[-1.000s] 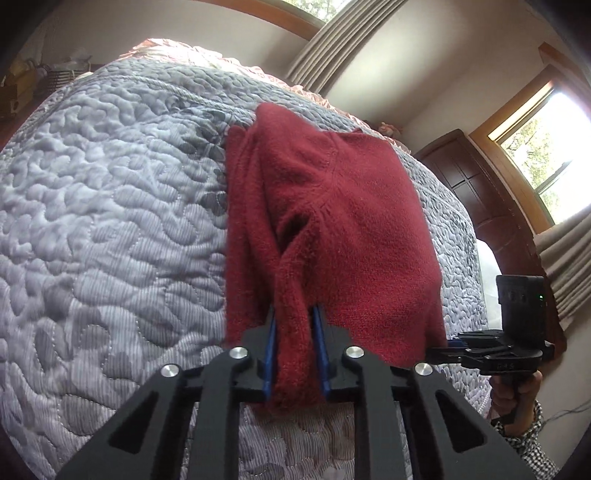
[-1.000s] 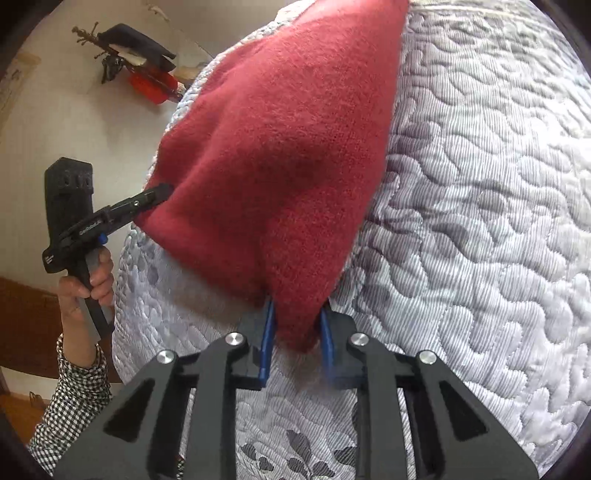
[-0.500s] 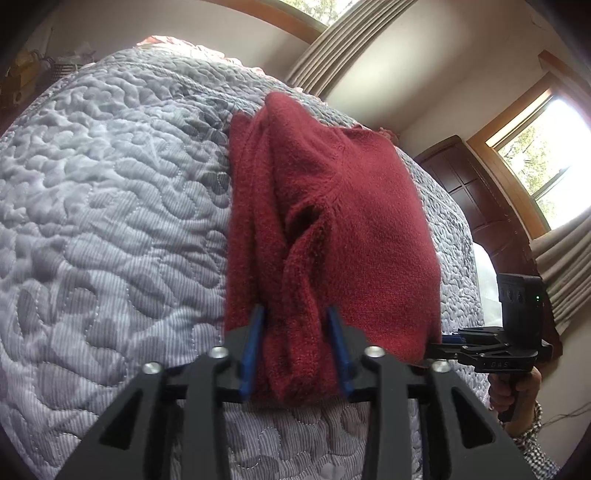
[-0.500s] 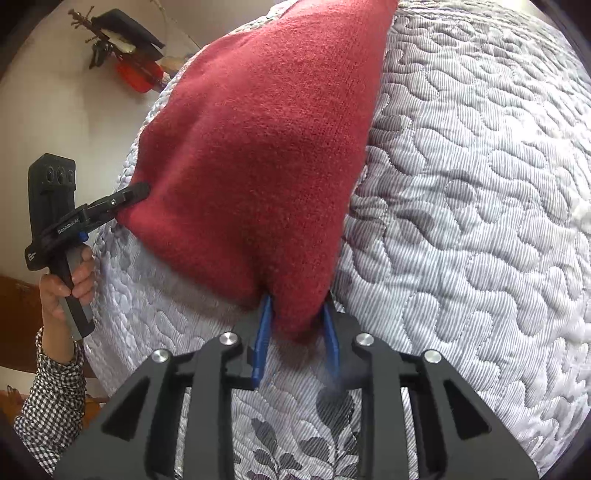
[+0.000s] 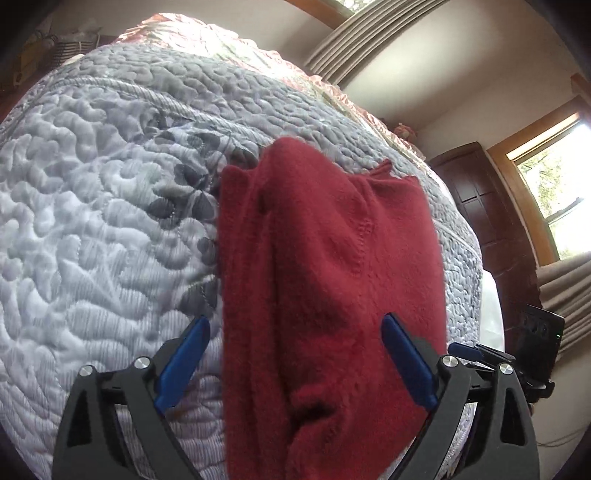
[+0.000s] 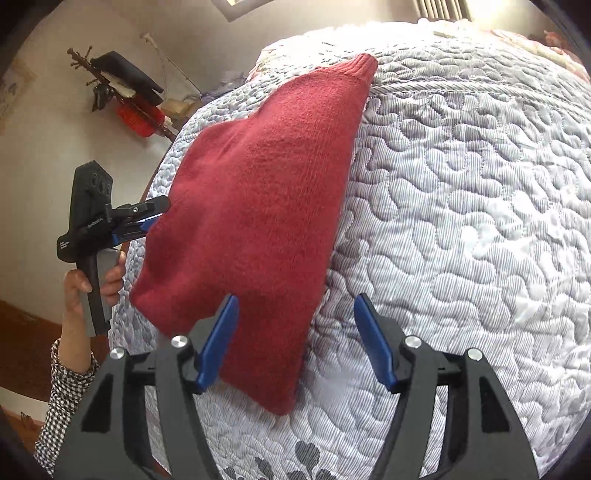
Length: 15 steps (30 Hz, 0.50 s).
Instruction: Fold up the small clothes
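A dark red knit garment (image 5: pixel 325 258) lies folded lengthwise on the grey quilted bedspread (image 5: pixel 92 221). My left gripper (image 5: pixel 295 328) is open, its blue pads spread on either side of the garment's near end. In the right wrist view the same red garment (image 6: pixel 266 199) lies flat, and my right gripper (image 6: pixel 295 306) is open over its near corner, gripping nothing. The left gripper (image 6: pixel 147 218), held by a hand (image 6: pixel 79 291), shows at the garment's left edge. The right gripper (image 5: pixel 476 352) shows at far right in the left wrist view.
The bedspread (image 6: pixel 461 221) stretches wide to the right of the garment. A dark wooden cabinet (image 5: pixel 480 199) and a window (image 5: pixel 554 184) stand beyond the bed. A coat rack (image 6: pixel 122 96) with dark and red items hangs on the wall. Curtains (image 5: pixel 362 33) hang behind the bed.
Both grippers were shut on the garment's near corners a second ago. Both have since opened wide and let it go, and the garment now rests flat on the bed.
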Tool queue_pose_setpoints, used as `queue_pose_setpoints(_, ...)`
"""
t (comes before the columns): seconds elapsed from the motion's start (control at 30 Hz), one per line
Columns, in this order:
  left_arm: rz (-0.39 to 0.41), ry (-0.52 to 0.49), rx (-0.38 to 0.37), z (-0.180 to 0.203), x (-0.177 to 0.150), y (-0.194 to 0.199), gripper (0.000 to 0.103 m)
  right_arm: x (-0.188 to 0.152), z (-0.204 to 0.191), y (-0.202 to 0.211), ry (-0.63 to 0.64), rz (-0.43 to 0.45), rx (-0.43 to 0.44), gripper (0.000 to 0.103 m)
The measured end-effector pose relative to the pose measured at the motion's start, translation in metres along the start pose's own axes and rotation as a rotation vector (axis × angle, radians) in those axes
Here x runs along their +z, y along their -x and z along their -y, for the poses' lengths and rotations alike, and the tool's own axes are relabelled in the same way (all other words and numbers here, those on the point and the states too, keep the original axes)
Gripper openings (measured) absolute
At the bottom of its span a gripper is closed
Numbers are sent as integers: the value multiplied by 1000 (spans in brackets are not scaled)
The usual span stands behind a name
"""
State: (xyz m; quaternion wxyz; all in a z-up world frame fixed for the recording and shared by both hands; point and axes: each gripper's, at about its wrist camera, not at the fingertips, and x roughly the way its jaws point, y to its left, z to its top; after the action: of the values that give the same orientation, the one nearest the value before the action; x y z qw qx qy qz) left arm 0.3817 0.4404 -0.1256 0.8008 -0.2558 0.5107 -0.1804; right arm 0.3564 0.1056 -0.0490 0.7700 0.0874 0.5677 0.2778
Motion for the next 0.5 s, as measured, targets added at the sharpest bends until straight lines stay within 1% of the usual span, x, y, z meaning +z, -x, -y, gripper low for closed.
queue_pose_setpoints(0.07,-57,18,-85,-4,5,-14,94,7,5,-4,1,-6,2,65)
queue_pose_setpoints(0.1,-85,19,-102,-4,5,-21,94,11,8,-6,-1,-12,3,66)
queue_pose_setpoints(0.17,-112,-21,-72,2,7,-32,94,18,8,-16,-9,-21,8,66)
queue_pose_setpoints(0.23,-129,-48,-61,5,7,-41,94,25,13,-25,-30,-25,31,72)
queue_pose_setpoints(0.33,-142,-62,-91,5,8,-44,93,34,21,-40,-74,-33,84,74)
queue_pose_setpoints(0.37,-142,-70,-105,5,9,-44,83,36,20,-46,-83,-39,107,74)
queue_pose_setpoints(0.4,-143,-71,-116,4,8,-45,72,39,23,-51,-94,-43,127,75)
queue_pose_setpoints(0.43,-142,-68,-132,2,7,-45,68,42,22,-55,-102,-42,145,76)
queue_pose_setpoints(0.47,-139,-69,-145,1,4,-45,61,44,22,-59,-103,-38,158,76)
queue_pose_setpoints(0.5,-134,-65,-159,0,2,-45,56,45,21,-63,-101,-36,159,76)
